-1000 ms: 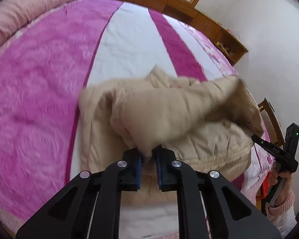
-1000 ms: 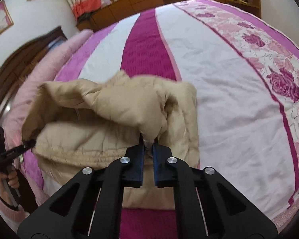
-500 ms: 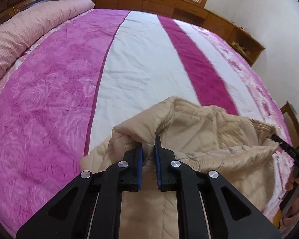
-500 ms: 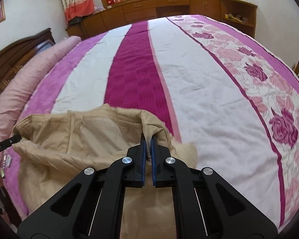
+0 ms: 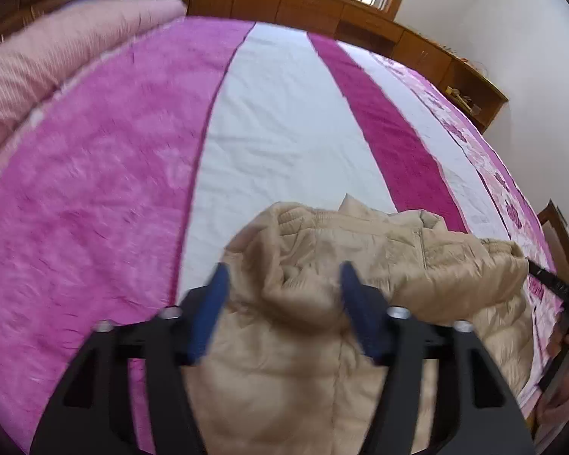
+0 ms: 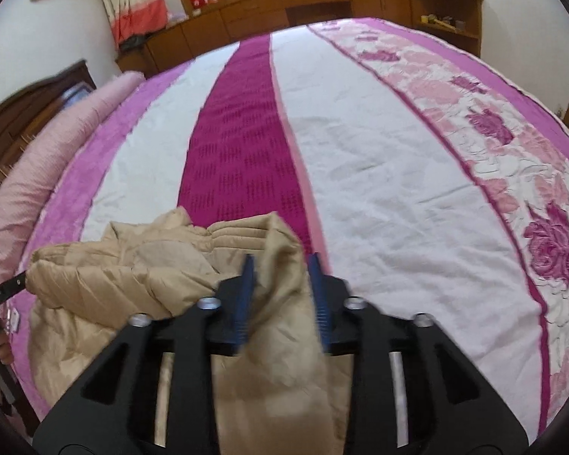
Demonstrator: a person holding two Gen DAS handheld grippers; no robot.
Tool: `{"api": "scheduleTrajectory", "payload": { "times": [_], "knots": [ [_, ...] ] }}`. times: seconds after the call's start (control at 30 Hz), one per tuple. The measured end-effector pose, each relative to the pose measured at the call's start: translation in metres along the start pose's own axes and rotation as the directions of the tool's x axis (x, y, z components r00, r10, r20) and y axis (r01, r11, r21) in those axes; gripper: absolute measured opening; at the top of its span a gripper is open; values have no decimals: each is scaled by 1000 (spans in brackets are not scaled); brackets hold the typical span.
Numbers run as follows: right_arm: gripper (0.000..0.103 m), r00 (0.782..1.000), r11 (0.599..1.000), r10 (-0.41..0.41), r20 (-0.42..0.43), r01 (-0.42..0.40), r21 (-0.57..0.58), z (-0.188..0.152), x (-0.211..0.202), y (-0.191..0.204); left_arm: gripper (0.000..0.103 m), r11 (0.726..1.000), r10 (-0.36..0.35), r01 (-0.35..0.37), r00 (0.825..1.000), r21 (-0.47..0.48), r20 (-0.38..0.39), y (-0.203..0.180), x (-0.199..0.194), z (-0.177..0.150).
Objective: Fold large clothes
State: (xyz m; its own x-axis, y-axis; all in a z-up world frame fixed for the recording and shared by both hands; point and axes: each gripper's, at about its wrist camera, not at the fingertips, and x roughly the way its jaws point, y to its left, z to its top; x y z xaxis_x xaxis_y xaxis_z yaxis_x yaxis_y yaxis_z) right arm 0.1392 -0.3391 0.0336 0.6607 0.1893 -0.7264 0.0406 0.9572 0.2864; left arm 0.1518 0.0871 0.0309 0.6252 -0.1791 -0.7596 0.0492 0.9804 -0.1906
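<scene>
A beige padded jacket [image 5: 360, 265] lies bunched at the near edge of the bed, also in the right wrist view [image 6: 140, 273]. My left gripper [image 5: 282, 284] is open, its blue pads [image 5: 212, 303] either side of a fold of the jacket without pinching it. My right gripper [image 6: 280, 276] is open too, with a fold of jacket between its blue pads [image 6: 316, 295]. The right gripper's tip shows at the jacket's right end in the left wrist view [image 5: 550, 280].
The bed has a bedspread [image 5: 284, 121] striped in pink, white and magenta, with a rose border [image 6: 512, 144] on the right. A pink rolled quilt [image 5: 38, 64] lies at the left. Wooden cabinets [image 6: 284, 11] run along the far wall. A wooden chair [image 5: 557, 235] stands at the right.
Both grippers were shut on the jacket and carried it toward the near bed edge. Now both have opened and the jacket lies loose on the bed.
</scene>
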Motion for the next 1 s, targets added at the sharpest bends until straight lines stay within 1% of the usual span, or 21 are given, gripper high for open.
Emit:
{"api": "scheduleTrajectory", "payload": {
  "times": [0.1,0.2,0.3,0.37,0.43,0.57,0.67,0.7,0.8,0.9,1.0],
  "knots": [
    [36,1000,1000,4,2,-4,-19,-8,-19,-4,74,1000,-7,7,1000,21,24,2,-20,-5],
    [36,1000,996,9,-19,-11,-91,-21,-29,6,74,999,-35,34,999,34,31,-2,-35,-14],
    [36,999,985,22,-48,-30,-173,-36,-29,24,74,997,-54,52,998,65,27,-14,-38,-22],
    [36,998,979,9,-69,-23,-203,-41,-19,35,74,996,-50,50,999,71,0,-22,-31,-27],
    [36,996,978,-12,-84,-6,-208,-42,-5,41,74,996,-42,44,999,81,-32,-31,-13,-30],
    [36,994,977,-78,-79,61,-204,-35,24,45,74,999,-3,6,999,53,-46,-34,26,-24],
    [36,989,977,-116,-95,96,-188,-28,44,41,74,999,44,-43,998,27,-41,-29,52,-15],
    [36,987,977,-126,-100,105,-187,-25,49,40,74,997,72,-71,996,26,-43,-27,61,-13],
    [37,983,976,-142,-117,118,-185,-19,68,36,74,992,122,-120,991,37,-57,-24,81,-8],
    [39,982,982,-136,-133,115,-153,-15,80,30,75,990,139,-137,988,32,-71,-21,94,-4],
    [39,984,986,-122,-133,104,-132,-13,80,25,75,989,148,-145,986,38,-74,-23,94,-2]
  ]
}}
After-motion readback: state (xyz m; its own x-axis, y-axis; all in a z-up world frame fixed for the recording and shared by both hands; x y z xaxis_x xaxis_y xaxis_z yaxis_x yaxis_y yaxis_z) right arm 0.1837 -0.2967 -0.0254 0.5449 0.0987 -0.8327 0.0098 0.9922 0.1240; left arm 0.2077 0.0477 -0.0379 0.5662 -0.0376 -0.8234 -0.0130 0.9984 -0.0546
